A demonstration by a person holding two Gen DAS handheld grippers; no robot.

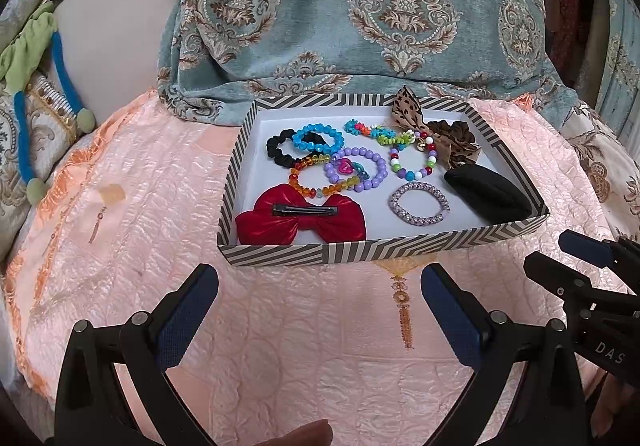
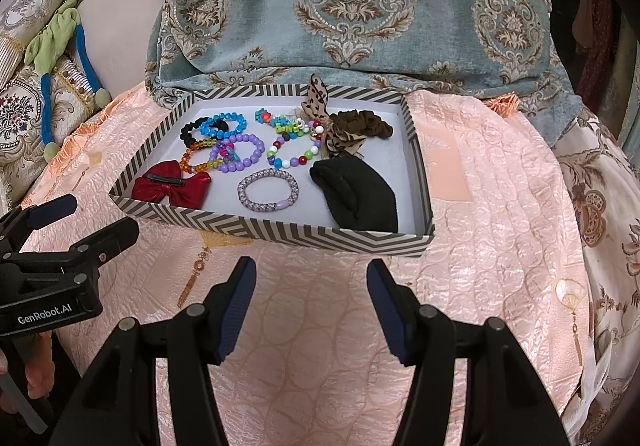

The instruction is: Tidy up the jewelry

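A bed-like surface is covered by a peach quilted bedspread (image 1: pixel 304 326), embroidered with small gold tassel motifs. At the far left, ornate cushions (image 1: pixel 36 134) are seen with a green and blue cloth tie (image 1: pixel 36 58) draped over them. Behind the spread, a teal damask fabric (image 1: pixel 360 6) with brown medallions is hung or draped across the middle. At the far right edge, dark hanging clothes can be made out only dimly.

A shallow striped tray (image 1: pixel 280 252) with a white floor is set on the spread. From left to right it is filled with a red bow hair clip (image 1: pixel 300 222) lying clip side up, a black scrunchie (image 1: pixel 280 152) overlapped by a blue beaded bracelet (image 1: pixel 318 138), an orange-rainbow beaded bracelet (image 1: pixel 316 176), a purple beaded bracelet (image 1: pixel 360 170), a lilac woven bracelet (image 1: pixel 418 202), a multicoloured beaded bracelet (image 1: pixel 414 158), a leopard-print bow (image 1: pixel 412 114), a brown scrunchie (image 1: pixel 452 130) and a black padded piece (image 1: pixel 486 192).

The left gripper (image 1: pixel 320 294) is held with its blue-padded fingers wide apart and nothing between them, just before the tray's near wall. The right gripper (image 2: pixel 312 286) is likewise held spread and empty, near the tray's front edge, nothing being touched.
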